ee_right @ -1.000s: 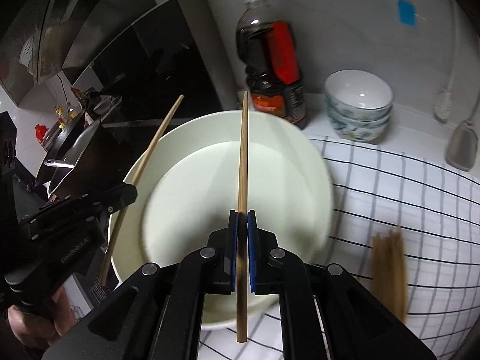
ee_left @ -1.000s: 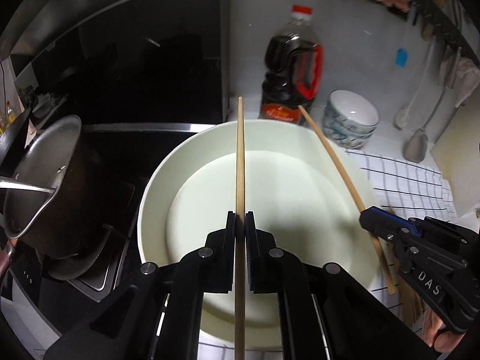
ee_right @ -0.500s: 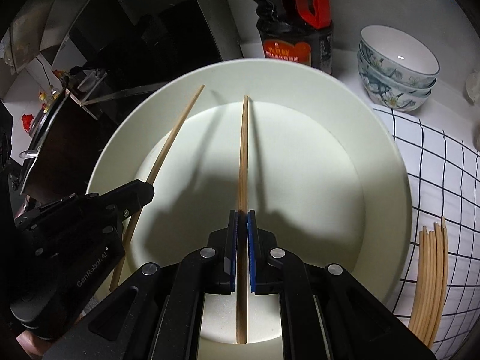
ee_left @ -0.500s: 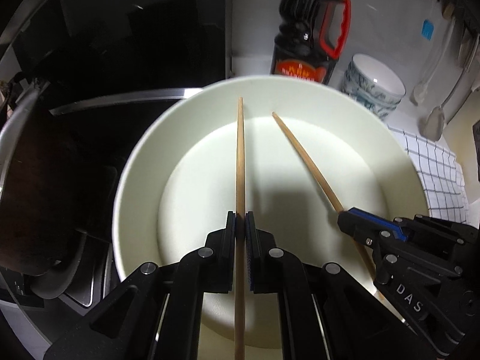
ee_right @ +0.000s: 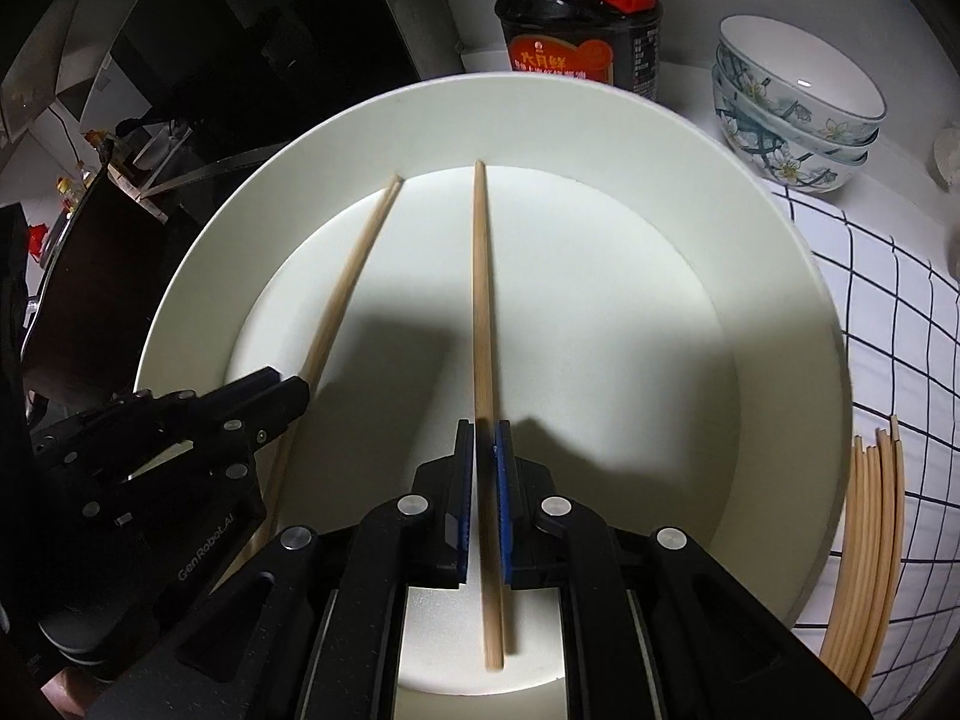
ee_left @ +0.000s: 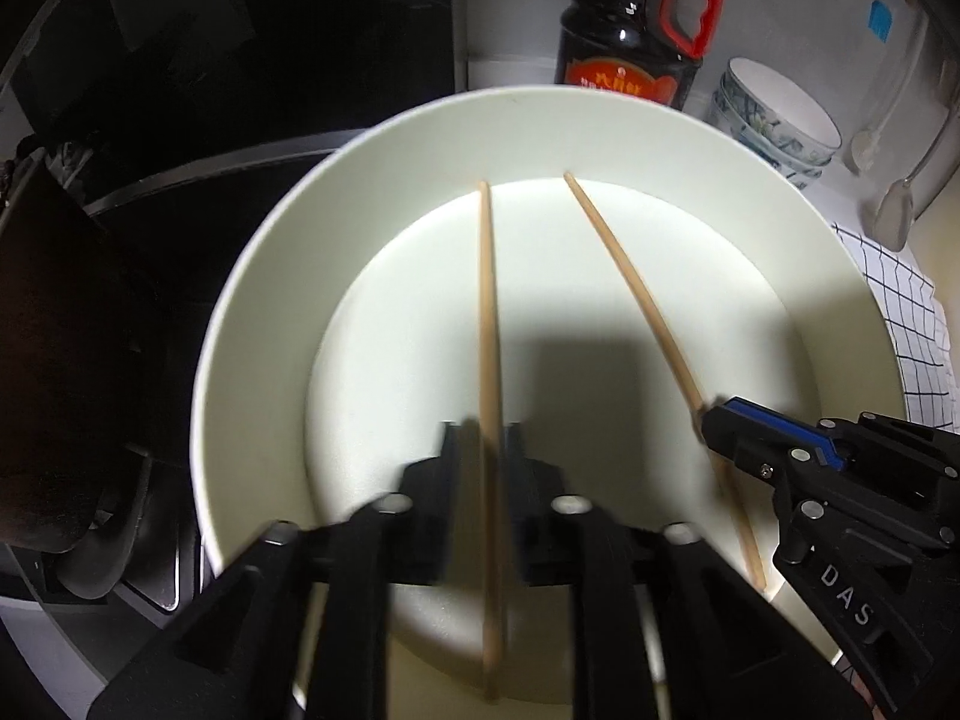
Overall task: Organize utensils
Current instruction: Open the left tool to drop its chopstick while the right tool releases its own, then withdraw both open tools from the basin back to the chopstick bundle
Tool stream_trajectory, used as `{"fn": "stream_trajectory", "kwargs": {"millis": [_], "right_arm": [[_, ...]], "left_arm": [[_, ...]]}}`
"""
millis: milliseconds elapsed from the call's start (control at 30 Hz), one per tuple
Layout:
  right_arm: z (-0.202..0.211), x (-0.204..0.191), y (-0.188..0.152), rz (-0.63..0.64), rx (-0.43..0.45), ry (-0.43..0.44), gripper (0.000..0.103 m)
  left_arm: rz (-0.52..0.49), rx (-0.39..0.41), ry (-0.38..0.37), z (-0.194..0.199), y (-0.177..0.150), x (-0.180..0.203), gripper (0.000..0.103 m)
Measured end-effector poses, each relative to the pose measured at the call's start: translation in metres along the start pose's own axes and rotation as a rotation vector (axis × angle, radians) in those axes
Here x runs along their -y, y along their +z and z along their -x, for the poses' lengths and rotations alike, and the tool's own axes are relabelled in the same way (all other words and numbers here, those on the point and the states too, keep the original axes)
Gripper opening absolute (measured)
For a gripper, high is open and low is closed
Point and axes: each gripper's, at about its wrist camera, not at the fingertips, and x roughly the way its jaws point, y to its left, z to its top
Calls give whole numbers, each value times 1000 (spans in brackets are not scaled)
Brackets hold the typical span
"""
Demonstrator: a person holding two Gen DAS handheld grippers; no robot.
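A large white bowl (ee_left: 258,324) (ee_right: 780,276) fills both views. Two wooden chopsticks lie inside it, tips against the far wall. My left gripper (ee_left: 483,438) is open, its jaws apart on either side of the left chopstick (ee_left: 487,312), which also shows in the right wrist view (ee_right: 354,276). My right gripper (ee_right: 485,438) has its jaws slightly apart around the right chopstick (ee_right: 480,300), seen in the left wrist view (ee_left: 630,282) too. The left gripper appears in the right wrist view (ee_right: 282,390); the right gripper appears in the left wrist view (ee_left: 714,420).
A dark sauce bottle (ee_left: 636,30) (ee_right: 582,42) stands behind the bowl. Stacked patterned bowls (ee_right: 792,108) (ee_left: 780,108) sit at the back right. Several more chopsticks (ee_right: 870,546) lie on a checked cloth (ee_right: 888,312) to the right. A dark pot (ee_left: 54,360) sits at the left.
Both grippers lowered the chopsticks into the bowl. The jaws of both have parted, and the chopsticks now rest in the bowl.
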Motion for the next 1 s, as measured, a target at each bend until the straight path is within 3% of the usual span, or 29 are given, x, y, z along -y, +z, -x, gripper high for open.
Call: {"fn": "stream_trajectory", "kwargs": {"millis": [33, 100, 233, 500, 667, 1000], "right_arm": [[-2, -2, 5, 1, 6, -2, 12], [3, -2, 6, 3, 24, -7, 16], [14, 3, 5, -4, 47, -24, 18], [33, 5, -1, -13, 76, -30, 36], [45, 5, -7, -19, 101, -34, 40], [76, 13, -25, -27, 150, -36, 52]], "left_arm": [[2, 14, 9, 3, 0, -1, 51], [6, 46, 22, 11, -2, -2, 59], [20, 67, 32, 24, -5, -7, 64], [40, 94, 49, 44, -10, -13, 76], [57, 98, 46, 57, -17, -14, 85], [63, 119, 52, 87, -31, 0, 91]]}}
